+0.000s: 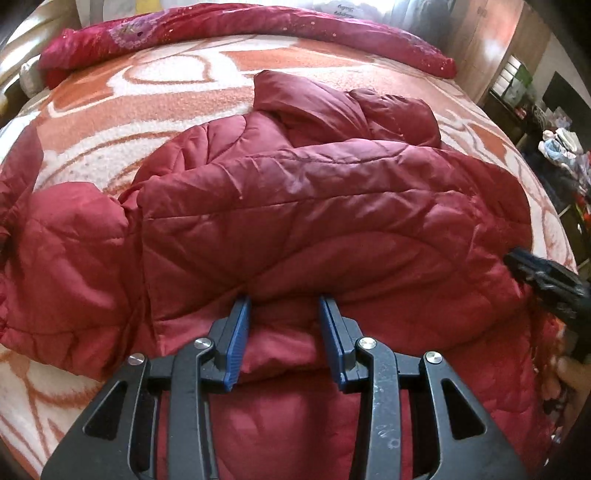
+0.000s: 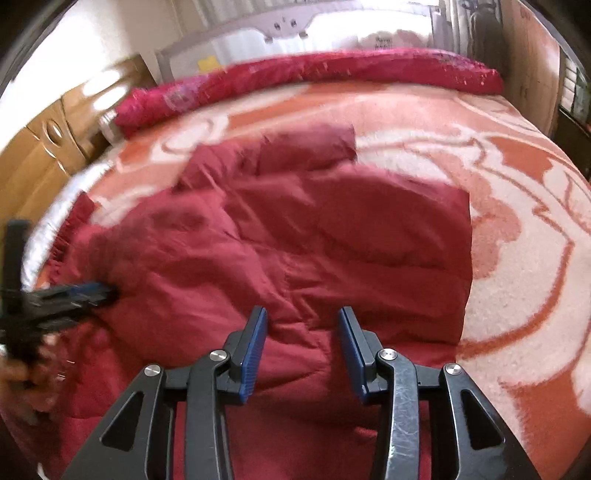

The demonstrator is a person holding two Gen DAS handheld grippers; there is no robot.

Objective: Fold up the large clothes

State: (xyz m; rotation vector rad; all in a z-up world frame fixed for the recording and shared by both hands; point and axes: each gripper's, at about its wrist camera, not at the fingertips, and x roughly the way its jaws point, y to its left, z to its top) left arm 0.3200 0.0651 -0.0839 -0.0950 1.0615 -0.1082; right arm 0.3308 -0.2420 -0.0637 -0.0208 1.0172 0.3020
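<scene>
A dark red quilted jacket (image 1: 295, 203) lies spread on the bed, its body folded over on itself and a sleeve reaching left. My left gripper (image 1: 283, 301) stands open at the jacket's near fold, with its fingertips nosing under the edge and a bulge of fabric between the blue pads (image 1: 236, 336). In the right wrist view the same jacket (image 2: 295, 240) is blurred. My right gripper (image 2: 303, 312) hovers open over its near right part, nothing pinched. Each gripper shows in the other's view: the right gripper (image 1: 517, 262) at the jacket's right edge, the left gripper (image 2: 103, 291) at its left.
The bed is covered by an orange and cream patterned blanket (image 1: 184, 96). A rolled red quilt (image 1: 258, 29) lies along the far edge. A wooden cabinet (image 2: 44, 147) stands left of the bed, and cluttered shelves (image 1: 554, 140) to the right. A person's hand (image 1: 569, 369) holds the right gripper.
</scene>
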